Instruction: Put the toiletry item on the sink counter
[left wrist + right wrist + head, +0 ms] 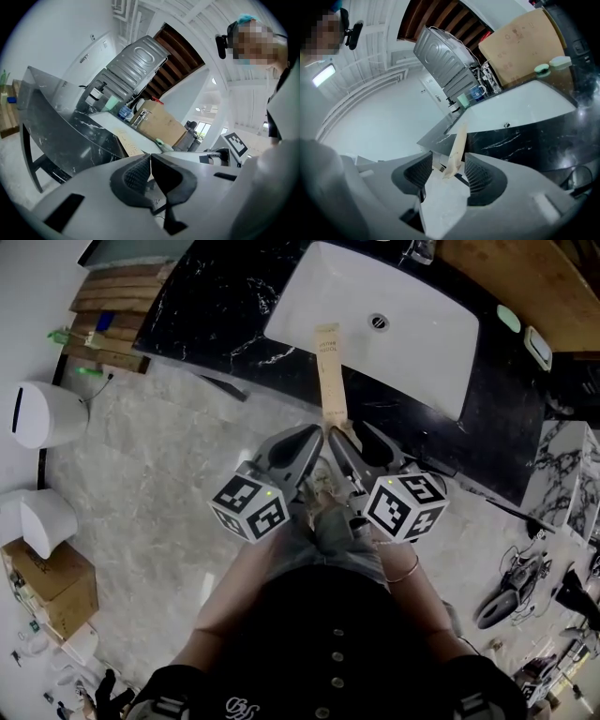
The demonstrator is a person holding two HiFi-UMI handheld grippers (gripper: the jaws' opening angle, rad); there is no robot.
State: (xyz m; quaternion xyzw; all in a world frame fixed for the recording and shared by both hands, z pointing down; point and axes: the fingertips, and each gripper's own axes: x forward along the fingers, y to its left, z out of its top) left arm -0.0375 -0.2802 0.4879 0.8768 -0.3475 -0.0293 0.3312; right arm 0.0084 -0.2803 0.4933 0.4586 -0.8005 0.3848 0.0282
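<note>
A long tan toothbrush box [329,367] reaches from my grippers out over the front rim of the white sink basin [422,343], which is set in a black marble counter [216,315]. My left gripper [317,435] is shut on the box's near end. In the left gripper view the pads meet at the left gripper [150,161] and the box [125,140] runs away from them. My right gripper [349,432] is open just right of it. In the right gripper view the box [459,140] stands between the wide pads of the right gripper [447,171], touching neither.
Two small soap dishes [509,318] sit on the counter right of the basin. A wooden shelf [108,324] stands at the far left, with white bins [42,413] and a cardboard box [52,587] below it. A marble side table [567,474] is at the right.
</note>
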